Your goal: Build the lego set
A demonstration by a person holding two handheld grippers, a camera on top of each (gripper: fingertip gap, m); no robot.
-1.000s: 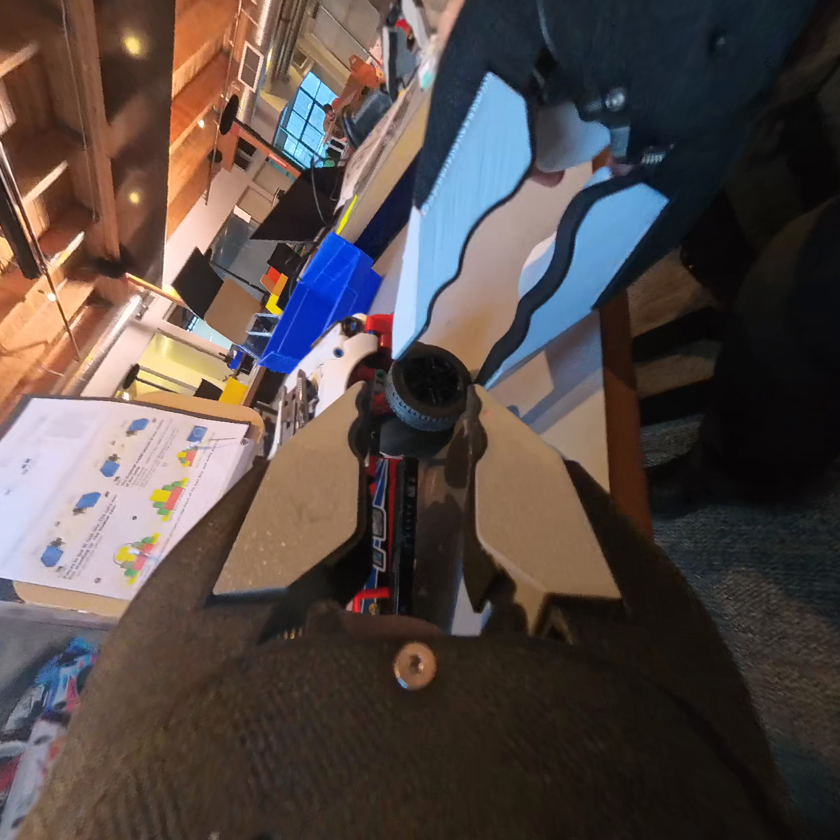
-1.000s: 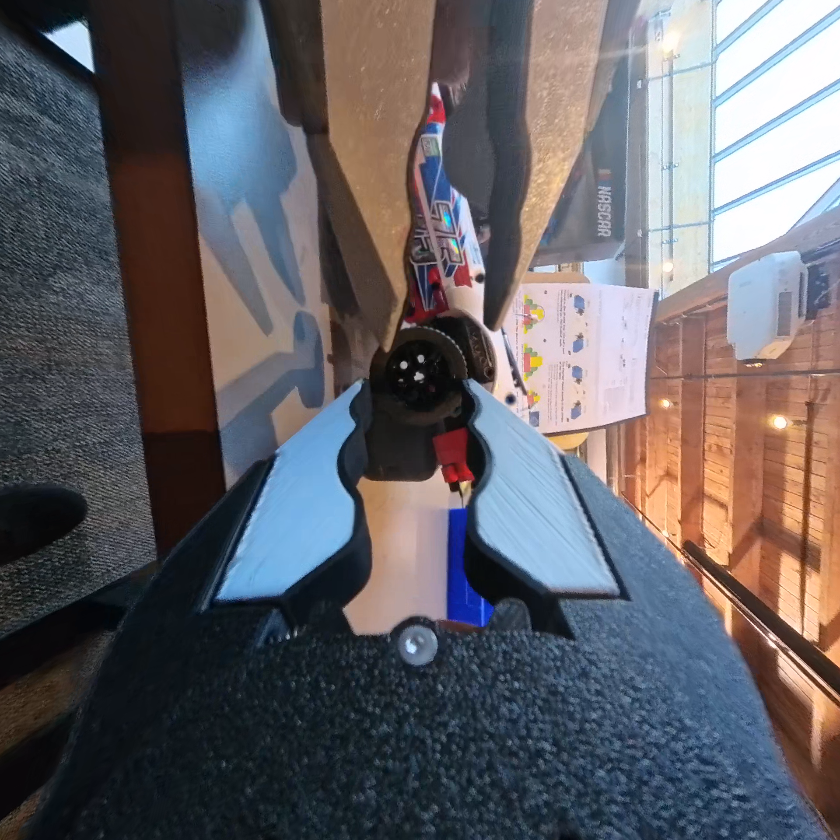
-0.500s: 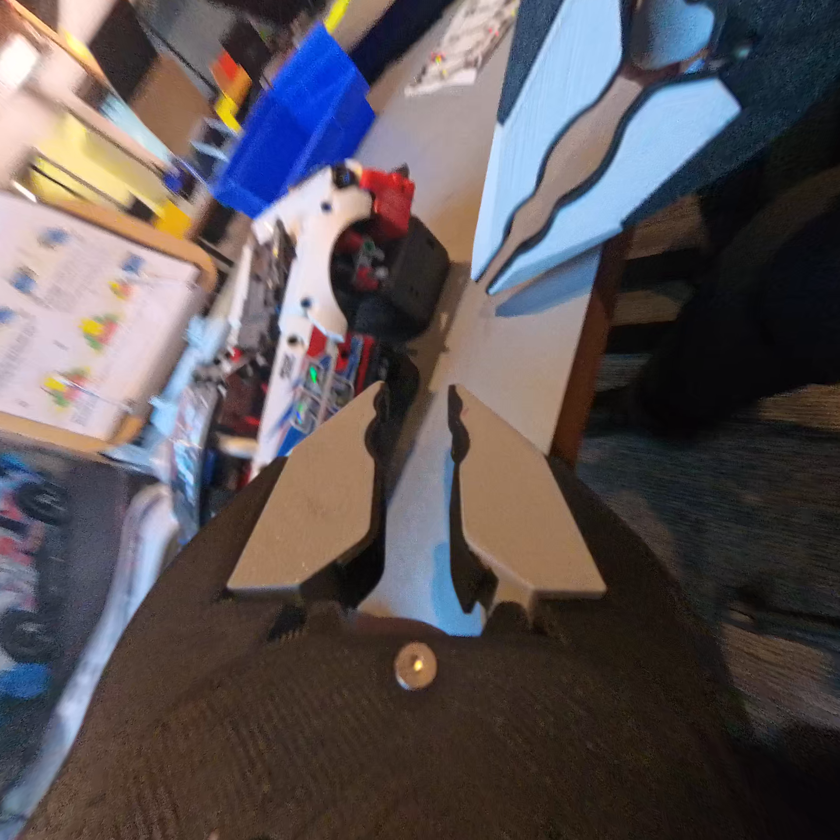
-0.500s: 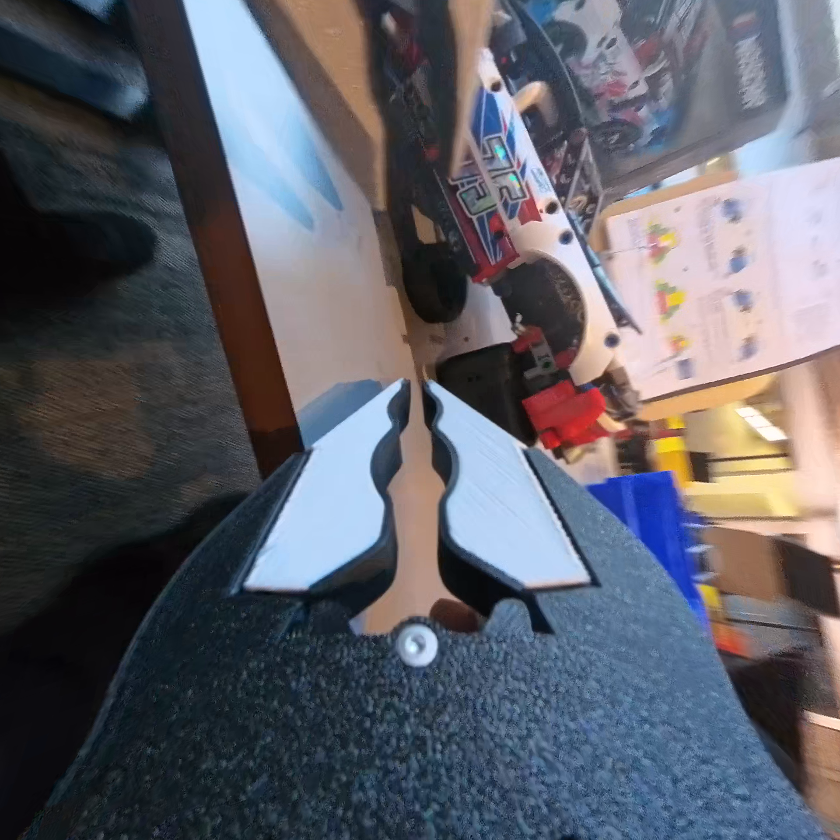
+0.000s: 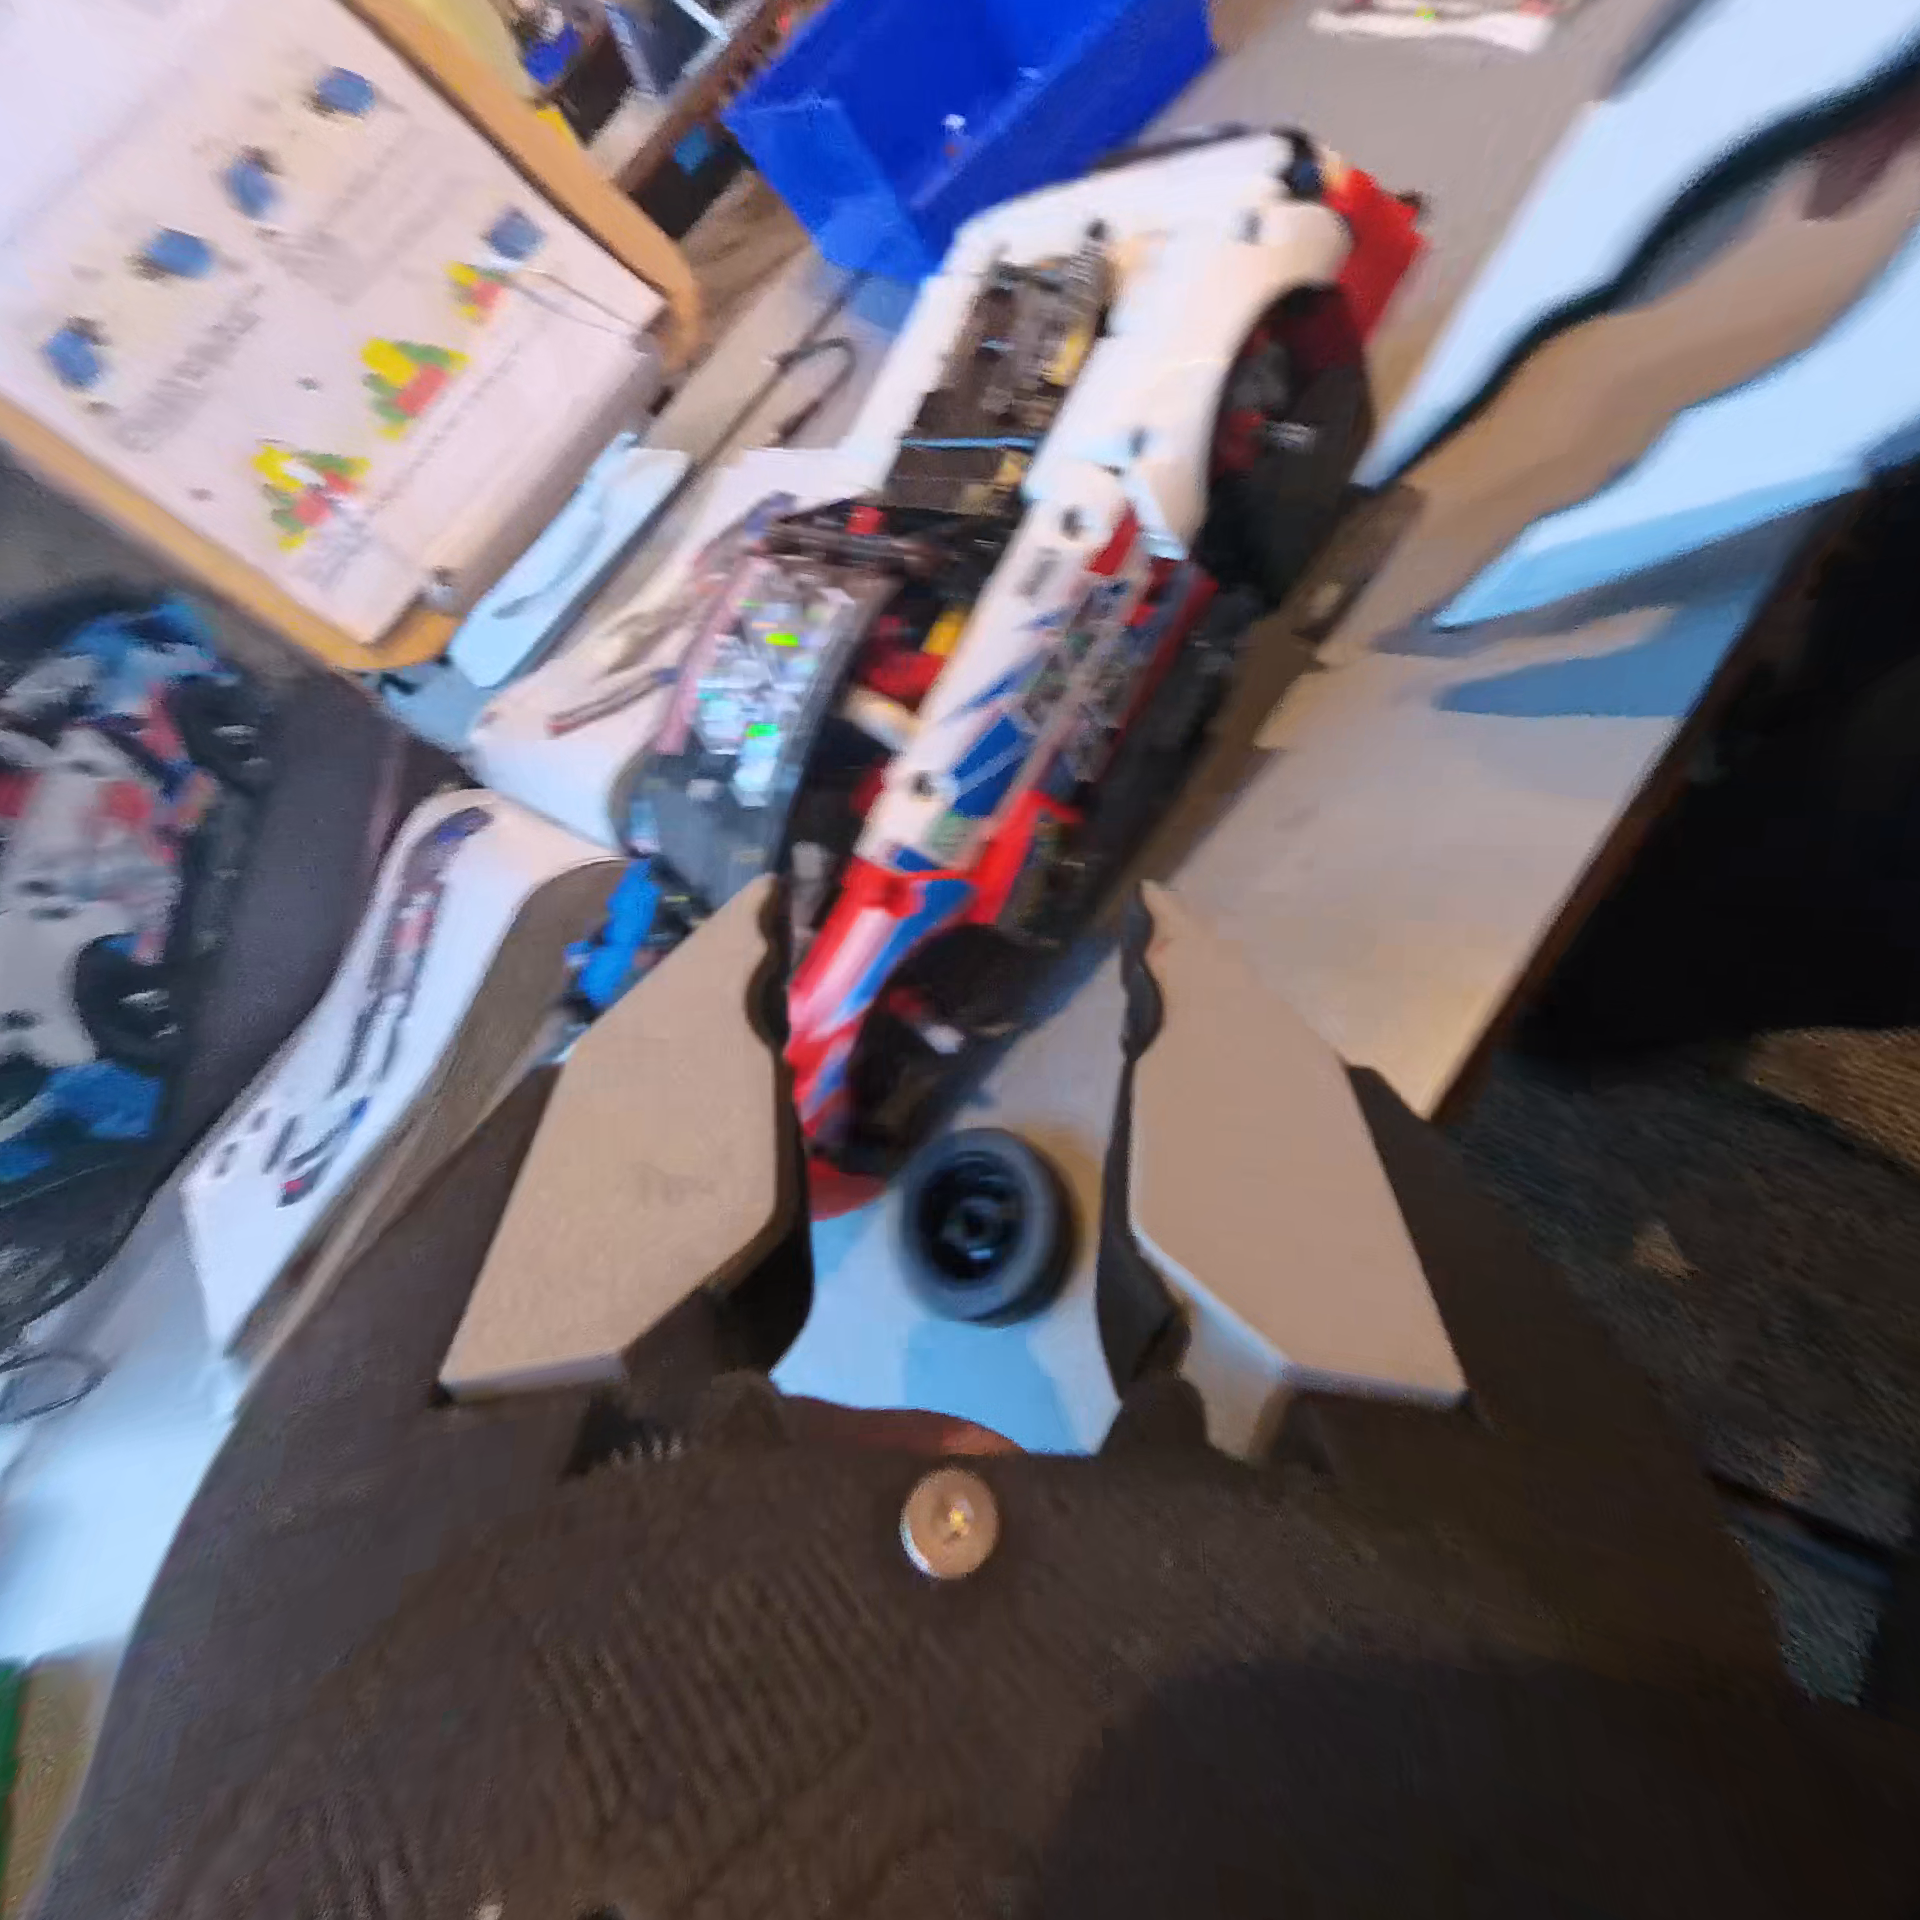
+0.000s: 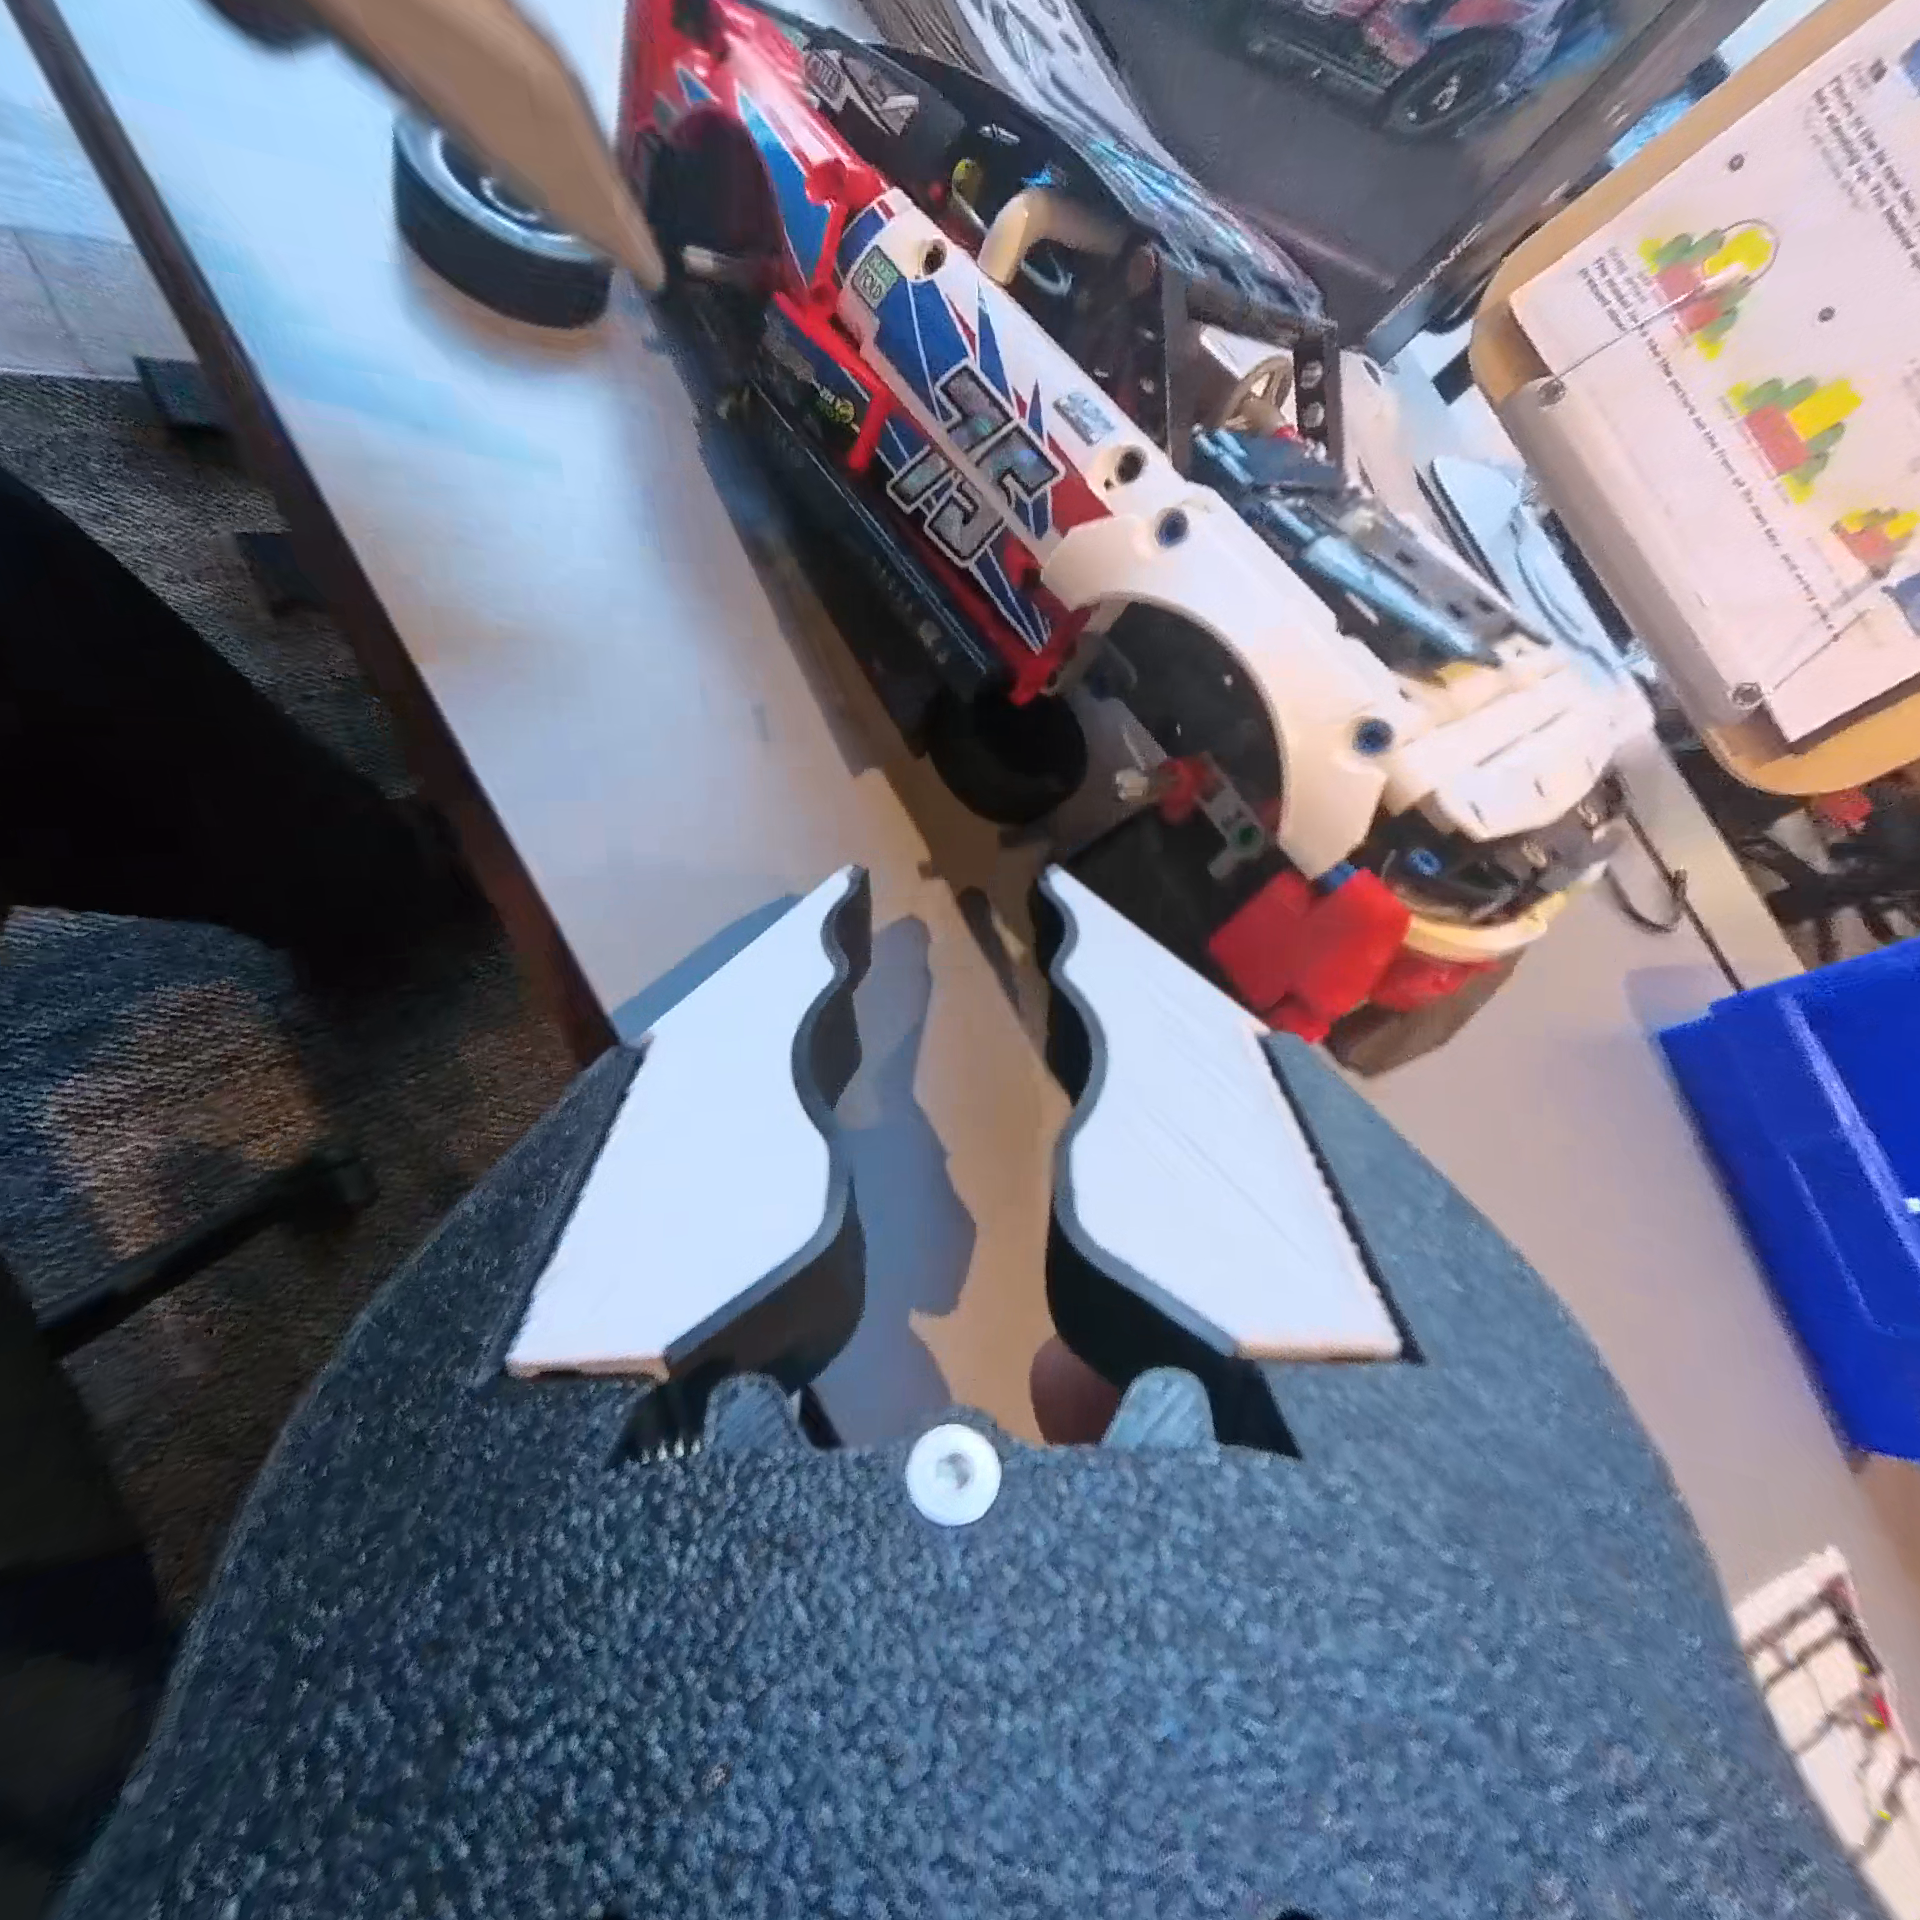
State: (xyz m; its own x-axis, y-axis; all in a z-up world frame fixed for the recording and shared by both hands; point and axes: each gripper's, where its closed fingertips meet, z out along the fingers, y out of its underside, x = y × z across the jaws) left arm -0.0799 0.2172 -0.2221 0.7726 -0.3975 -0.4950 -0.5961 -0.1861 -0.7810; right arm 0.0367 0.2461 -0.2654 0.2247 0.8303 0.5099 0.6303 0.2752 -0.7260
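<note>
The left gripper [image 5: 951, 914] has its two grey fingers spread wide with nothing clamped between them; it hangs over the near end of the lego car [image 5: 1049, 644], and a loose black wheel [image 5: 982, 1226] lies flat on the pale table [image 5: 1455, 831] in the gap between the fingers, touching neither as far as the blurred left wrist view lets one tell. The right gripper [image 6: 951, 894] is also parted, its white fingers holding nothing, with bare tabletop under the gap and the car just beyond its tips. The car, a long white, red and blue body with an open interior, sits on the table near its edge, one black tyre under its side and an empty white wheel arch toward its red end. In the right wrist view the loose wheel lies at the car's far end, partly covered by a grey finger of the left gripper. A blue bin [image 6: 1829, 1195] stands on the table to one side of the car, a printed sheet of coloured brick diagrams [image 6: 1766, 343] leans on a board behind it, and a dark box [image 5: 114, 852] picturing a car lies past that
</note>
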